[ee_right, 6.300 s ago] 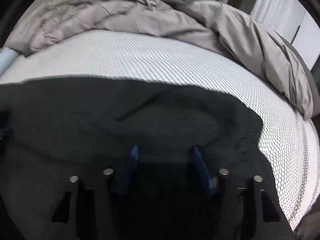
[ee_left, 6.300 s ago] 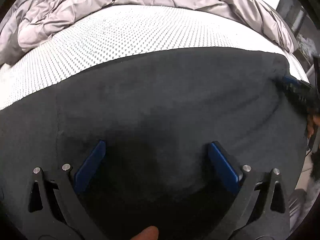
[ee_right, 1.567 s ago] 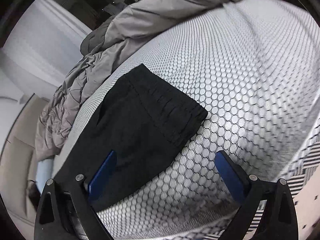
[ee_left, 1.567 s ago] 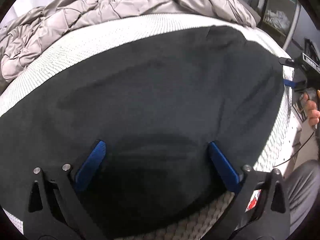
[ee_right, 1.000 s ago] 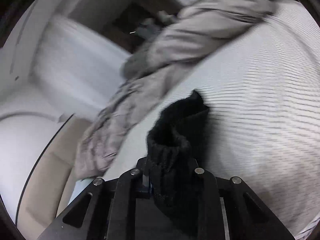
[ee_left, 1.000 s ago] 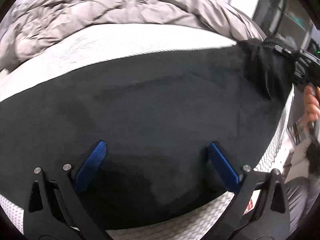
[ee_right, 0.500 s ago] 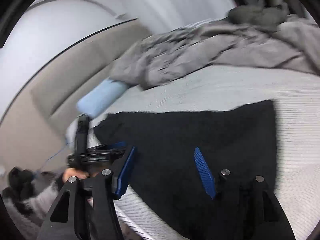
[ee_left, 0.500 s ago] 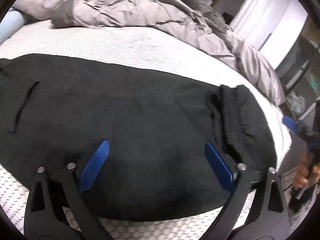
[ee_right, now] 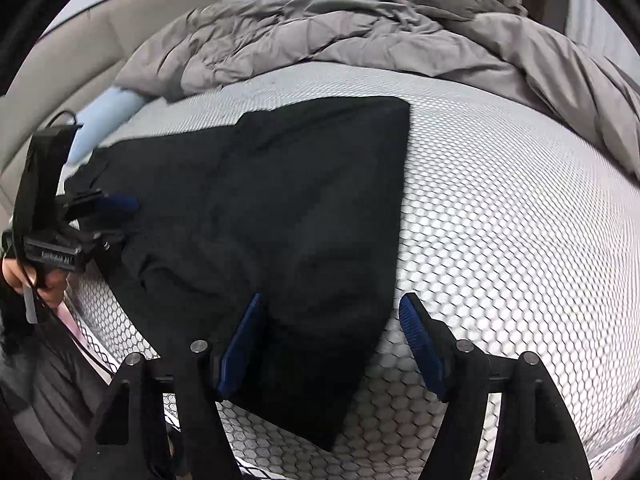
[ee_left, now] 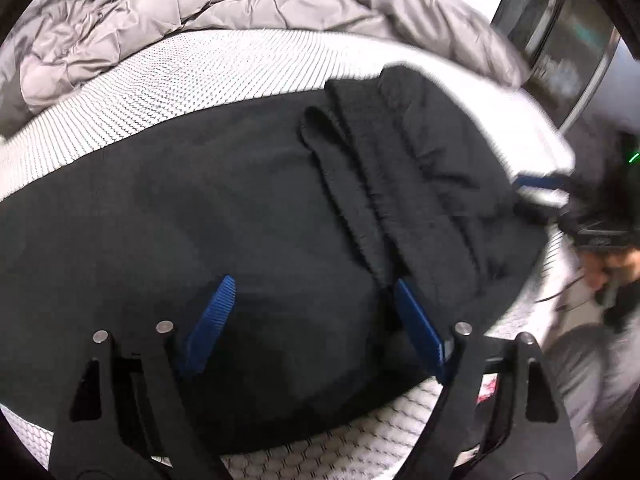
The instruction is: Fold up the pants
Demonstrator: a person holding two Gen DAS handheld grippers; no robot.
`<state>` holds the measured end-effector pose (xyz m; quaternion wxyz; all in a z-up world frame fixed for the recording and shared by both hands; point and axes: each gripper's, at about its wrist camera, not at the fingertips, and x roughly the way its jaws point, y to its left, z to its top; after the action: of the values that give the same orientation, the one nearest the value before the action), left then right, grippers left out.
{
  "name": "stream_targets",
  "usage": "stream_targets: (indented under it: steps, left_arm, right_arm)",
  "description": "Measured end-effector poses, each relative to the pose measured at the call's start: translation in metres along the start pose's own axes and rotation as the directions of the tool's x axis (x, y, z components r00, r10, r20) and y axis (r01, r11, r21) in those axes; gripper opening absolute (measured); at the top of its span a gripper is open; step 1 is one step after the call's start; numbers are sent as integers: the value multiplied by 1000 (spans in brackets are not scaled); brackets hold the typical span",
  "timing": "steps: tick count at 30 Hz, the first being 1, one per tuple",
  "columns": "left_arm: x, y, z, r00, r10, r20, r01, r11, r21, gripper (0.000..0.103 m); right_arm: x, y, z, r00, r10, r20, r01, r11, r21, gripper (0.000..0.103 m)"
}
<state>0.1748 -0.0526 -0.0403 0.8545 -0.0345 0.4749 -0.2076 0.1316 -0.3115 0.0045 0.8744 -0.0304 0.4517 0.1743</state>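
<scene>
White honeycomb-patterned mattress (ee_right: 500, 208) fills both views, with a rumpled grey duvet (ee_right: 360, 36) heaped along its far side and a pale blue pillow (ee_right: 104, 120) at one end. Black pants (ee_right: 280, 208) lie flat across the mattress, one end folded back over the rest, the ribbed edge on top in the left wrist view. Both the left gripper (ee_left: 312, 320) and the right gripper (ee_right: 332, 340) are spread wide with nothing between the fingers, apparently hovering over the cloth, though contact is hard to judge.

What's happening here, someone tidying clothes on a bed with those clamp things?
A person is folding black pants on a mattress, with a two-finger tool in each hand. One end is already folded over. The left gripper and right gripper both hover open, gripping nothing. A grey duvet lies bunched behind.
</scene>
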Motion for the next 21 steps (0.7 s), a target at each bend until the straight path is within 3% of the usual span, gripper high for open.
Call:
stream_targets:
  steps: [3, 6, 8, 10, 12, 14, 16, 17, 18, 21]
  left_arm:
    - [-13, 18, 7, 989, -129, 67, 136, 983, -119, 81]
    - [2, 27, 19, 957, -282, 73, 291, 927, -237, 81]
    - [23, 23, 26, 941, -338, 30, 333, 902, -274, 81]
    - [47, 18, 32, 933, -359, -19, 340, 899, -275, 81]
    - [61, 13, 40, 931, -365, -10, 350, 899, -262, 81]
    - [68, 14, 46, 909, -416, 14, 401, 865, -301, 81]
    - [74, 14, 49, 910, -413, 24, 396, 853, -339, 63]
    - [77, 13, 50, 916, -400, 18, 381, 858, -345, 37]
    - [78, 12, 51, 924, -383, 17, 364, 862, -353, 28]
    - [68, 6, 52, 933, -351, 77, 356, 874, -331, 13]
  right_arm:
    - [-5, -9, -4, 999, 30, 28, -31, 999, 33, 72]
    - [-10, -13, -5, 998, 51, 42, -54, 996, 77, 72]
    - [-6, -15, -9, 999, 48, 20, -49, 995, 92, 72]
    - [11, -6, -6, 999, 38, -21, -36, 997, 63, 72]
    - [22, 4, -5, 999, 23, -32, -23, 999, 22, 72]
    - [24, 8, -2, 1000, 18, -26, -17, 1000, 16, 72]
    - [25, 8, 0, 999, 22, -24, -21, 999, 29, 73]
    - [26, 9, 1, 999, 20, -25, -19, 999, 29, 73]
    - [27, 10, 1, 999, 18, -27, -18, 999, 29, 74]
    - [31, 11, 5, 999, 17, -27, -17, 999, 31, 74]
